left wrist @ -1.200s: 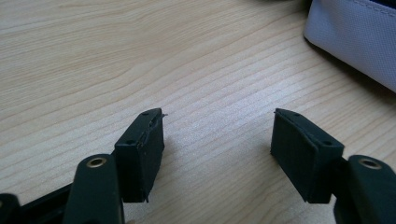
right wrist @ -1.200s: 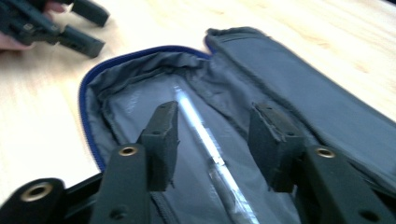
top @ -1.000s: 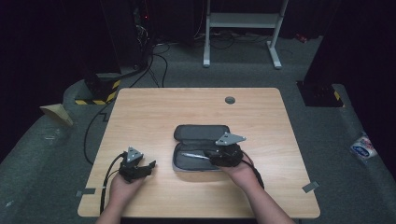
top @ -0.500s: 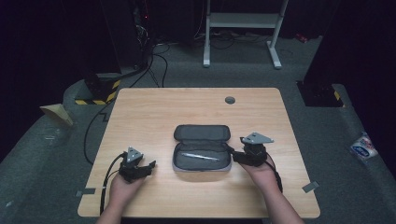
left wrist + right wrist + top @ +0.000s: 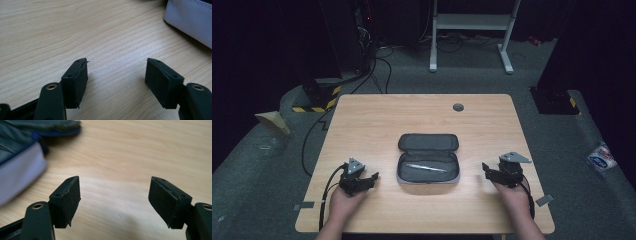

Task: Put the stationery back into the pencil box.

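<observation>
A grey pencil case (image 5: 428, 160) lies unzipped in the middle of the wooden table (image 5: 422, 115), its lid folded back. A silver pen (image 5: 427, 168) rests inside it. My left gripper (image 5: 373, 178) sits low on the table to the left of the case, open, nothing between its jaws; the case's pale side (image 5: 192, 17) shows at the upper right of the left gripper view. My right gripper (image 5: 486, 169) is to the right of the case, apart from it. Its jaws have just been opening and hold nothing. The case's edge (image 5: 17, 165) appears at the left of the right gripper view.
A round cable grommet (image 5: 458, 107) sits near the table's far edge. Cables trail from both grippers toward the front edge. Beyond the table are a white metal stand (image 5: 472, 30), floor cables and a yellow-black striped block (image 5: 314, 97). A white packet (image 5: 601, 156) lies on the floor at right.
My right gripper has drawn away from the pencil case to the right, over bare table, and its jaws have widened. The left gripper has kept still.
</observation>
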### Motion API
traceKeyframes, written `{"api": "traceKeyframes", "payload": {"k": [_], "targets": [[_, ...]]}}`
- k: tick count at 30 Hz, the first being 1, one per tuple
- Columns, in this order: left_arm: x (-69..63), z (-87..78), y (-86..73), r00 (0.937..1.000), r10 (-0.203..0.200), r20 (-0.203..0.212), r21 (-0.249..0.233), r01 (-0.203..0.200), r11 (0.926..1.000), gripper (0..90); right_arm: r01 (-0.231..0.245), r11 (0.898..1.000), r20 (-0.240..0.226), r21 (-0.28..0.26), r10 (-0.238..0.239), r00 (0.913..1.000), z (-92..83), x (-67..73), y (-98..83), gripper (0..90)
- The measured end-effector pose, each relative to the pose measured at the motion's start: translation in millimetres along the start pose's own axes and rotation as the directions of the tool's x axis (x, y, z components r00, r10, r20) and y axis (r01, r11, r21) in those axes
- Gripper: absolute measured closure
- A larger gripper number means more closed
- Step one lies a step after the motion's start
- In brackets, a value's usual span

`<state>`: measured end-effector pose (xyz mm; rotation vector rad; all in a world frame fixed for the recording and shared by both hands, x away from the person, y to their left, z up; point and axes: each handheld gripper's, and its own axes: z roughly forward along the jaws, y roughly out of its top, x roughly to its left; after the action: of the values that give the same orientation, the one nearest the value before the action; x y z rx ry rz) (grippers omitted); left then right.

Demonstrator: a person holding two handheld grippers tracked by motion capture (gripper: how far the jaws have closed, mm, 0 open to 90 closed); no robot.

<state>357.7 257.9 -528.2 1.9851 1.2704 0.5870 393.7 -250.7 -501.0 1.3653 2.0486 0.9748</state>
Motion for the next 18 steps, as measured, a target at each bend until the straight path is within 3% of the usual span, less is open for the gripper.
{"api": "traceKeyframes", "payload": {"k": [10,14,18], "targets": [[-0.2,-0.6,-0.4,1.0,0.0,-0.004,0.001,0.0,1.0,34.8,-0.038,0.995,0.065,0.097,0.031,0.9974,2.8,-13.7,-25.7,22.4],[-0.6,-1.3,-1.0,1.0,0.0,-0.008,0.001,0.0,1.0,34.8,-0.035,0.995,0.043,0.097,0.031,0.9986,3.4,-14.2,-25.9,21.4],[-2.2,-2.7,-2.3,0.9999,-0.002,-0.012,0.001,0.002,1.0,34.8,-0.047,0.995,0.065,0.093,0.041,0.9971,3.9,-14.1,-25.7,22.2]]}}
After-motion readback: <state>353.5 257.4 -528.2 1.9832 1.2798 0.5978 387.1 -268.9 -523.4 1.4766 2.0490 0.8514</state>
